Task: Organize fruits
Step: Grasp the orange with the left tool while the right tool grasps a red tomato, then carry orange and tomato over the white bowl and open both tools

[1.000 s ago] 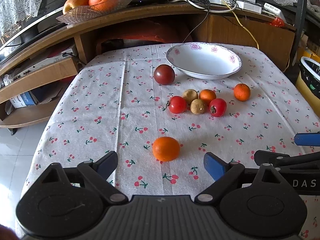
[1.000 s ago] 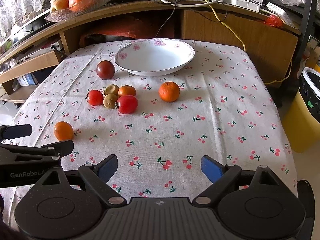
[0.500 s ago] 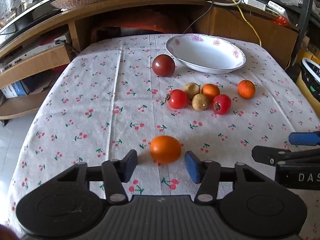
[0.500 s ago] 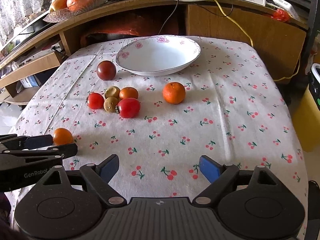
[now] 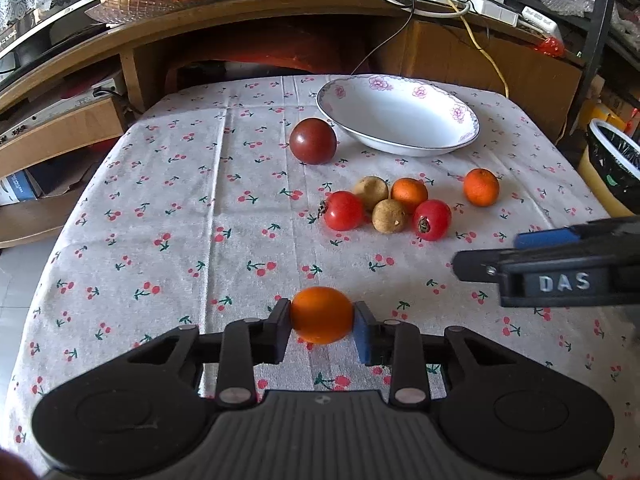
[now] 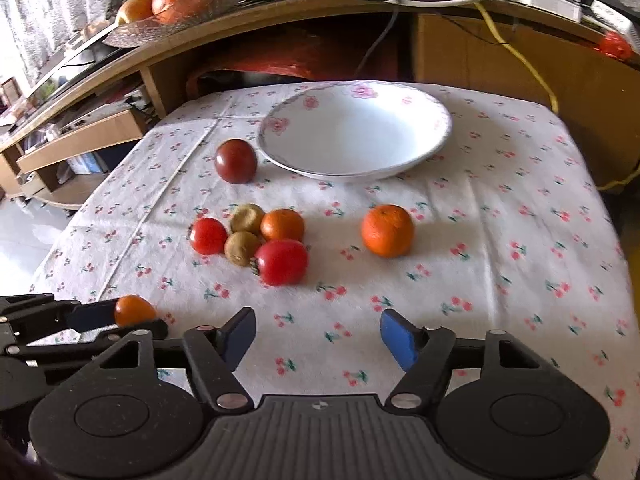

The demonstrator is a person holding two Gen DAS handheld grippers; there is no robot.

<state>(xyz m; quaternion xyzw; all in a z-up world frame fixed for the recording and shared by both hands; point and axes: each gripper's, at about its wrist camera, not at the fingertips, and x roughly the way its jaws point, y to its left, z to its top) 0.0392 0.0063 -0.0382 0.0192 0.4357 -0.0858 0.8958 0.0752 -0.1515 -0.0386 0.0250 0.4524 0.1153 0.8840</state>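
Bottom centre of my left wrist view: left hand-held gripper (image 5: 322,322) is clenched on the small smooth orange fruit (image 5: 322,314), one pad on each flank, fruit low over the cherry-print cloth-covered surface (image 5: 168,216); whether it has lifted clear I cannot tell. Pads sit across its widest part, which I judge gives a squeeze that won't roll it out.

Right hand-held gripper (image 6: 318,334) at lower centre of its own view is released, fingers spread wide with nothing but cloth between them. I read it as lined up toward the rough-skinned round orange mandarin (image 6: 387,230), middle right, well apart from the fingers.

Mid-frame, a touching cluster: two glossy red tomatoes (image 6: 281,262), two dull brown round fruits (image 6: 241,248), one small orange fruit (image 6: 282,225). Beyond, upper left of the cluster, a dark maroon round fruit (image 6: 235,161) just beside the shallow white floral-rimmed china bowl (image 6: 434,138), which holds nothing. Likely destination, I judge.
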